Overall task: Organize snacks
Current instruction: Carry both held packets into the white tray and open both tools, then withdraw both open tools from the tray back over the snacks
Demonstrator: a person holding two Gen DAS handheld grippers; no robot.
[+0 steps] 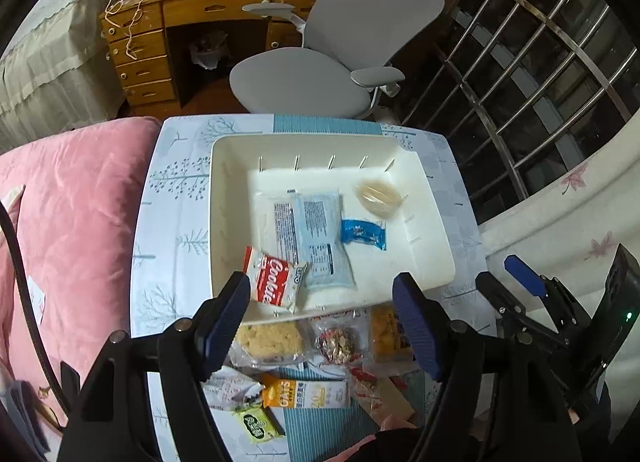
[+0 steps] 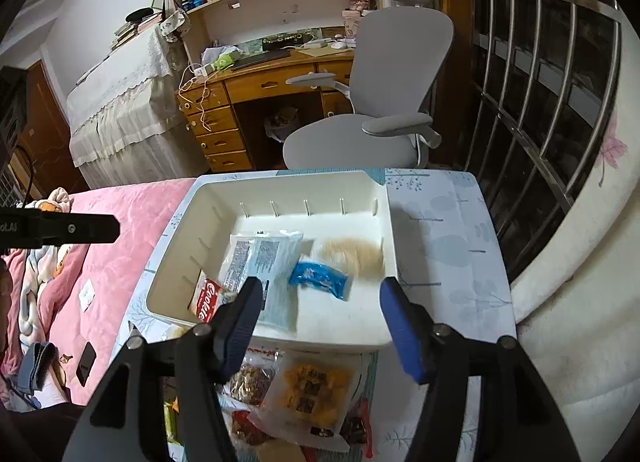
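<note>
1. Waiting on the counter (image 2: pixel 448 246) just in front of the white bin (image 2: pixel 172 258), the loose snacks are light, crinkly packets; the yellow-orange packet (image 2: pixel 308 390) looks soft and crushable, so it is best pinched by a sealed edge rather than across its middle.
2. Already inside the bin lie a red cookie packet (image 1: pixel 272 280), a pale blue pouch (image 1: pixel 324 242), a blue wrapper (image 1: pixel 363 234) and what seems a clear-wrapped pastry (image 1: pixel 378 196), blurred in the right view.
3. Film wrappers are likely slippery; a firm, shallow pinch suits them.
4. Left hand-held gripper (image 1: pixel 326 318) and right hand-held gripper (image 2: pixel 320 322) are both released, holding nothing, above the bin's near rim.
</note>
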